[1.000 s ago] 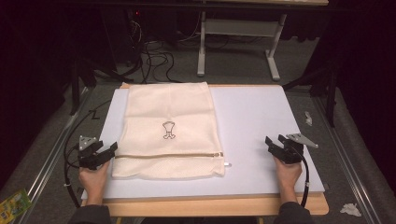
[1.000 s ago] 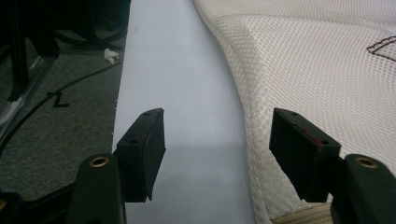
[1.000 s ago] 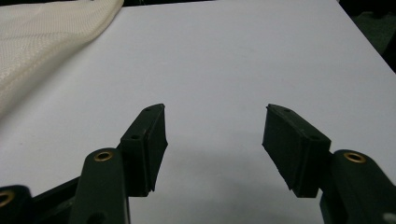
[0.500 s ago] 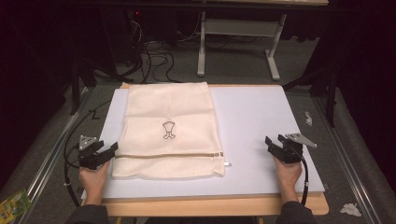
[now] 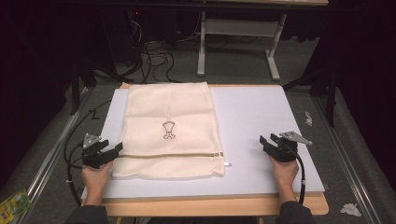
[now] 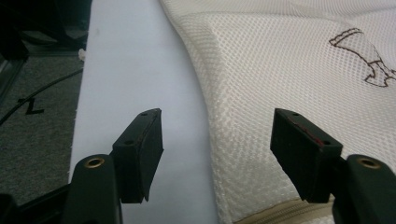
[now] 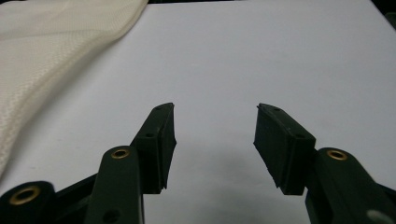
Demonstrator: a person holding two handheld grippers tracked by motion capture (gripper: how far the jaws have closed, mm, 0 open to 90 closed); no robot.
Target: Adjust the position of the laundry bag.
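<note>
A cream mesh laundry bag (image 5: 170,128) lies flat on the left half of the white board (image 5: 261,112), with a small brown emblem (image 5: 168,130) and a zipper (image 5: 187,155) running across near its front end. My left gripper (image 5: 112,150) stands open at the bag's front left corner; its jaws straddle the bag's edge (image 6: 205,116) without closing on it. My right gripper (image 5: 266,142) stands open over bare board, well right of the bag (image 7: 51,51). The zipper pull (image 5: 226,164) sticks out at the bag's right side.
The board rests on a wooden table (image 5: 215,206). Cables (image 5: 149,56) and a table frame (image 5: 238,32) sit on the floor behind. A green packet (image 5: 11,204) lies at the lower left, crumpled paper (image 5: 349,209) at the lower right.
</note>
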